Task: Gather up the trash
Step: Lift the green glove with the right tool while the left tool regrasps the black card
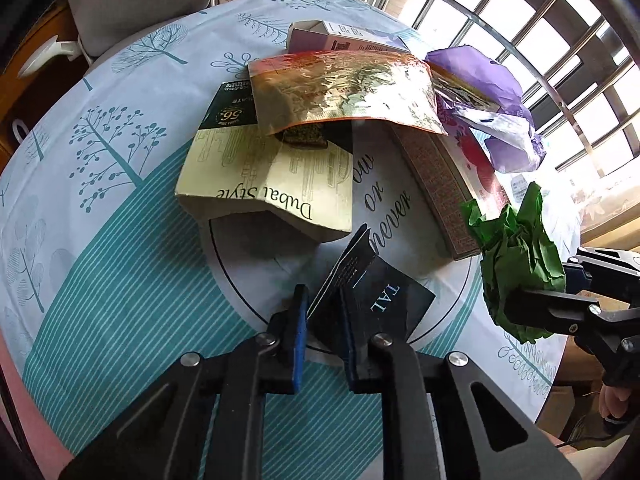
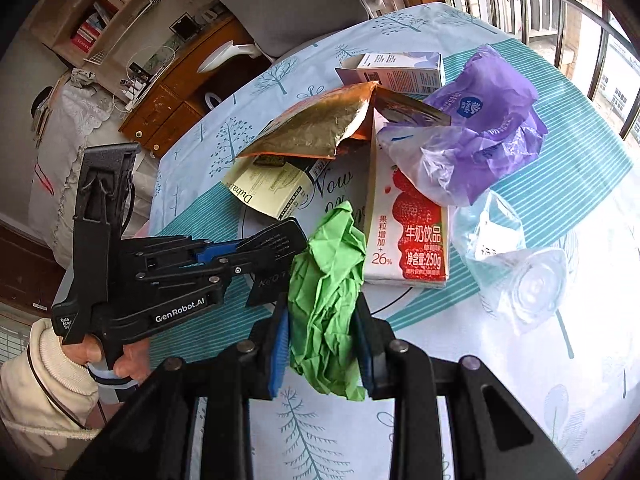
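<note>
While the left gripper (image 1: pixel 323 312) clamps nearly shut on a dark sachet (image 1: pixel 384 300), the right gripper (image 2: pixel 324 344) squeezes crumpled green paper (image 2: pixel 326 300), jaws part-open.

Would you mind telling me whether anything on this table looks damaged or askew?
The clear plastic bottle lies on its side, crushed. The gold foil pouch is torn open, and the cream chocolate box is bent.
</note>
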